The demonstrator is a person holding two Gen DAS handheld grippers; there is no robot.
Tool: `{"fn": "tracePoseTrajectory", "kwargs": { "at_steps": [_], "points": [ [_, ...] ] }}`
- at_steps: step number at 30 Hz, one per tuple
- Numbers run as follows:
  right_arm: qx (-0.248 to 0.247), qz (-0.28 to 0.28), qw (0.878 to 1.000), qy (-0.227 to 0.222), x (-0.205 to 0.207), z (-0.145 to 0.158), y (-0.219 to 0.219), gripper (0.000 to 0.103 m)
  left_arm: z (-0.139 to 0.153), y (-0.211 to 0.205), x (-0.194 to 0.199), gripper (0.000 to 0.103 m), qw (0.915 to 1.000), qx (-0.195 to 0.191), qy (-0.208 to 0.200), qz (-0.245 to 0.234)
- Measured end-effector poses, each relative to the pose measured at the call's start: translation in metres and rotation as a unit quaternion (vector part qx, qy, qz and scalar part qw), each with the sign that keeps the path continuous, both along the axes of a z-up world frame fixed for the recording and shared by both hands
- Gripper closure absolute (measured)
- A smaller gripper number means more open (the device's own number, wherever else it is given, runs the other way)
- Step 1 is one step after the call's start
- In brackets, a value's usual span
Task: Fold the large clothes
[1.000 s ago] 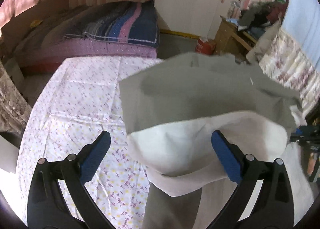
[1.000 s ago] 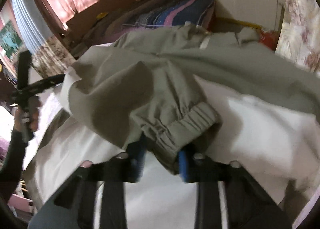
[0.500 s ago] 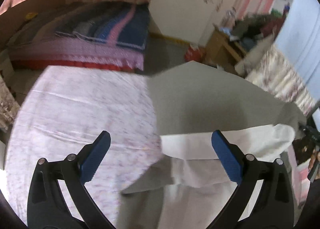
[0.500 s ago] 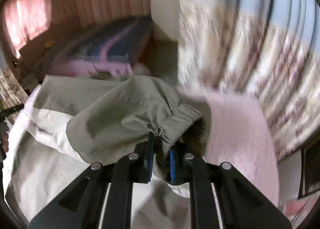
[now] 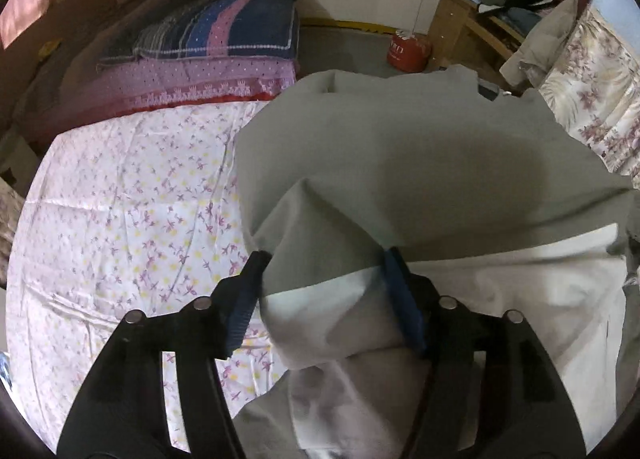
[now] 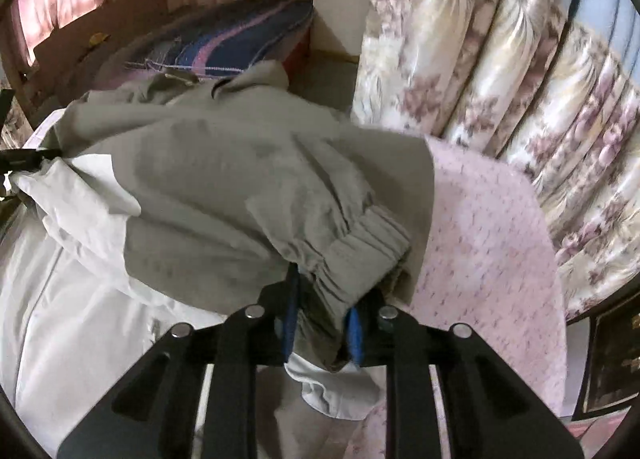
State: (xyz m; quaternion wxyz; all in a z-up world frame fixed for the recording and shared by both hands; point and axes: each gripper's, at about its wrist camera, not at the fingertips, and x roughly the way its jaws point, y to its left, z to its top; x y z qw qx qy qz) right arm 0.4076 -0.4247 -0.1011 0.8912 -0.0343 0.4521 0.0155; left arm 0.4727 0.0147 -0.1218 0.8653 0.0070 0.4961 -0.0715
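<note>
A large grey-green jacket (image 5: 420, 163) with a white lining (image 5: 500, 299) lies on the floral bedsheet (image 5: 120, 219). My left gripper (image 5: 326, 299) is closed partway around a bunched fold of the jacket, grey above and white below. In the right wrist view the same jacket (image 6: 240, 179) is draped in front of me. My right gripper (image 6: 322, 323) is shut on its elastic sleeve cuff (image 6: 360, 255). The white lining (image 6: 80, 299) spreads to the lower left there.
A stack of folded blankets (image 5: 208, 43) lies beyond the sheet. A red canister (image 5: 408, 51) and a wooden desk with piled clothes (image 5: 480, 19) stand at the back right. Floral curtains (image 6: 520, 99) hang close on the right. The pink sheet (image 6: 488, 243) shows beside the cuff.
My left gripper was wide open and has closed in on a fold of the jacket. The right gripper keeps the cuff and has swung it rightward, then steadied.
</note>
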Motion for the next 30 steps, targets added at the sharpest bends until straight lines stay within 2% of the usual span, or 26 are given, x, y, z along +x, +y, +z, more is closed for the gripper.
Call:
{"fn": "tracePoseTrajectory", "kwargs": {
  "at_steps": [1,2,4,6,8,10,11,12,14,15,16,17,19,20,21,23,25,27,30],
  "points": [
    [0.02,-0.006,1.0,0.004,-0.005,0.004,-0.007,0.069,0.003,-0.001,-0.004,0.039,0.9999,0.01,-0.004,-0.004],
    [0.027,-0.011,1.0,-0.001,-0.012,0.011,-0.012,0.053,0.008,-0.001,-0.01,0.033,0.9995,0.027,-0.014,-0.005],
    [0.044,-0.007,0.998,-0.033,-0.031,0.032,-0.02,0.043,0.02,0.003,-0.022,0.023,0.9981,0.052,-0.033,0.002],
    [0.065,-0.017,0.995,-0.08,-0.053,0.056,-0.025,0.043,0.041,0.008,-0.038,0.016,0.9962,0.058,-0.066,-0.001],
    [0.065,-0.018,0.991,-0.118,-0.061,0.069,-0.021,0.043,0.06,0.01,-0.051,0.004,0.9926,0.061,-0.106,-0.002],
    [0.05,-0.002,0.989,-0.141,-0.057,0.073,-0.004,0.045,0.072,0.006,-0.052,0.004,0.9895,0.063,-0.13,0.004],
    [0.047,0.011,0.989,-0.141,-0.051,0.071,0.005,0.052,0.074,0.002,-0.049,0.006,0.9901,0.054,-0.129,0.0],
    [0.038,0.022,0.99,-0.13,-0.043,0.066,0.014,0.057,0.074,-0.004,-0.044,0.01,0.9916,0.034,-0.124,-0.011],
    [-0.018,0.031,0.995,-0.092,-0.017,0.042,0.029,0.076,0.067,-0.015,-0.033,0.034,0.9939,0.015,-0.105,-0.029],
    [-0.039,0.028,0.995,-0.083,-0.011,0.036,0.031,0.082,0.063,-0.022,-0.024,0.042,0.995,0.014,-0.092,-0.035],
    [-0.066,0.021,0.995,-0.071,0.003,0.024,0.03,0.089,0.054,-0.027,-0.013,0.061,0.9963,0.017,-0.074,-0.038],
    [-0.071,0.018,0.995,-0.063,0.011,0.018,0.025,0.092,0.046,-0.031,-0.004,0.076,0.9974,0.023,-0.056,-0.039],
    [-0.059,0.005,0.998,-0.037,0.033,0.002,0.013,0.096,0.024,-0.036,0.017,0.081,0.9986,0.039,-0.01,-0.035],
    [-0.063,0.006,0.998,-0.031,0.039,-0.004,0.012,0.097,0.018,-0.036,0.023,0.086,0.9987,0.039,0.003,-0.033],
    [-0.07,0.009,0.997,-0.026,0.043,-0.008,0.013,0.098,0.011,-0.034,0.031,0.087,0.9986,0.043,0.015,-0.028],
    [-0.086,0.02,0.996,-0.012,0.054,-0.02,0.016,0.099,0.005,-0.034,0.037,0.094,0.9975,0.06,0.018,-0.031],
    [-0.065,0.016,0.998,-0.008,0.061,-0.026,0.011,0.1,-0.004,-0.037,0.044,0.1,0.9952,0.09,0.019,-0.033],
    [-0.039,0.009,0.999,-0.012,0.063,-0.027,0.004,0.101,-0.006,-0.046,0.042,0.101,0.9913,0.125,0.006,-0.042],
    [-0.027,0.008,1.0,-0.011,0.063,-0.027,0.0,0.101,-0.009,-0.05,0.041,0.101,0.988,0.148,0.0,-0.045]
  ]
}}
